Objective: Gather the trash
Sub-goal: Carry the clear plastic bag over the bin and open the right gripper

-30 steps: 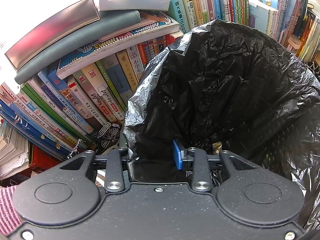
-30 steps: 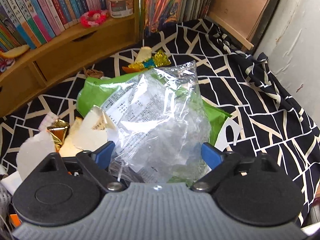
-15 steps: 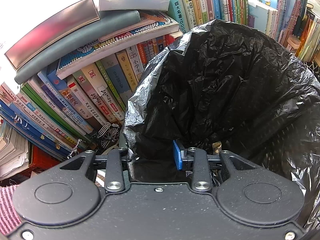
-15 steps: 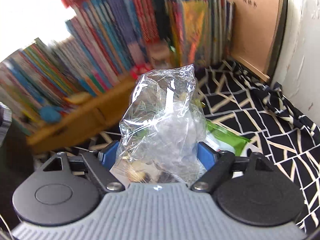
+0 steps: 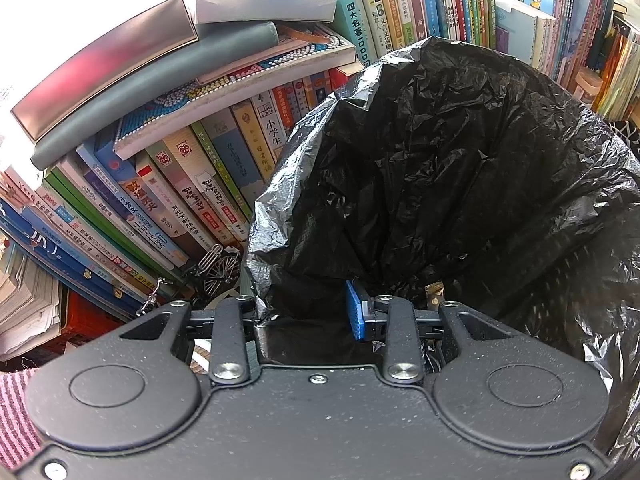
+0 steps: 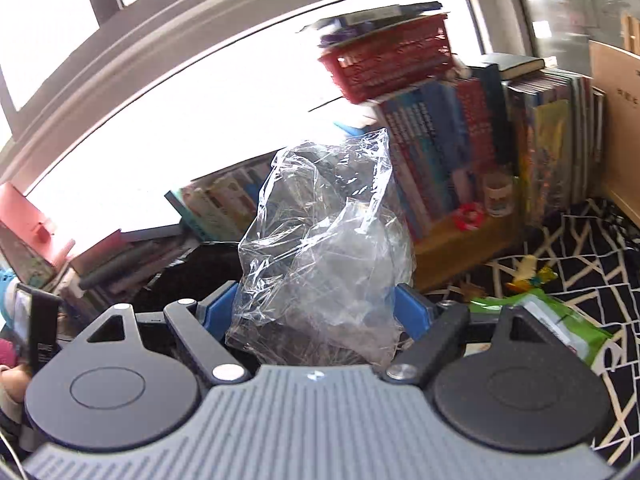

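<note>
While the left gripper (image 5: 308, 314) pinches the near rim of the black trash bag (image 5: 460, 184), holding its mouth open beside the rows of books (image 5: 168, 200), the right gripper (image 6: 316, 312) clasps a crumpled clear plastic wrapper (image 6: 324, 248) between its widely set blue pads (image 6: 410, 312). The wrapper stands above the right gripper, clear of the patterned cloth (image 6: 580, 256) where a green packet (image 6: 560, 320) remains. Thin film of this kind is judged very light, soft and slippery; a bunched fold near its base probably offers the surest hold. Its lower end is hidden behind the right gripper's body. The bag's bottom is lost in darkness, and the left gripper's left pad is covered by black film.
</note>
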The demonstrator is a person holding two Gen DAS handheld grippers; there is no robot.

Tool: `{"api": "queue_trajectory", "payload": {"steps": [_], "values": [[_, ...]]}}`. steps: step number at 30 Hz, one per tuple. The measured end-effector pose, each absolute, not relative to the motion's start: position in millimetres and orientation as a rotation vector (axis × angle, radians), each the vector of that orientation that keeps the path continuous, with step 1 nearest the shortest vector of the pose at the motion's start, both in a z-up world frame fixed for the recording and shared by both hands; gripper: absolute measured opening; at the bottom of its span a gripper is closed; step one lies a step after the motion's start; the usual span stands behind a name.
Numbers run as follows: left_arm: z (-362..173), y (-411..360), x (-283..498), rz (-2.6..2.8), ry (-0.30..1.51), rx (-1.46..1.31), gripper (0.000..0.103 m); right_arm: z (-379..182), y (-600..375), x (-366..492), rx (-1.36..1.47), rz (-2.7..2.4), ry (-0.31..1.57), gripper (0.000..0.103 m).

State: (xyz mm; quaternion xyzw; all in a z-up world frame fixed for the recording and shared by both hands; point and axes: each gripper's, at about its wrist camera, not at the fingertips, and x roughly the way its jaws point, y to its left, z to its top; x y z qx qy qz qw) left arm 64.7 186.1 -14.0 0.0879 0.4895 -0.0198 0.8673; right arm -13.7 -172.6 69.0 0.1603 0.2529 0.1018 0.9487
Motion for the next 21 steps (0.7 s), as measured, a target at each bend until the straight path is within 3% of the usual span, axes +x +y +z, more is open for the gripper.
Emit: {"api": "queue_trajectory", "payload": {"steps": [9, 21], "values": [[-14, 187, 65, -0.045, 1.021, 0.188, 0.031, 85, -129, 0, 0.369, 0.457, 0.513, 0.084], [-14, 187, 64, -0.049, 1.024, 0.182, 0.031, 51, -70, 32, 0.335, 0.589, 0.617, 0.084]]}}
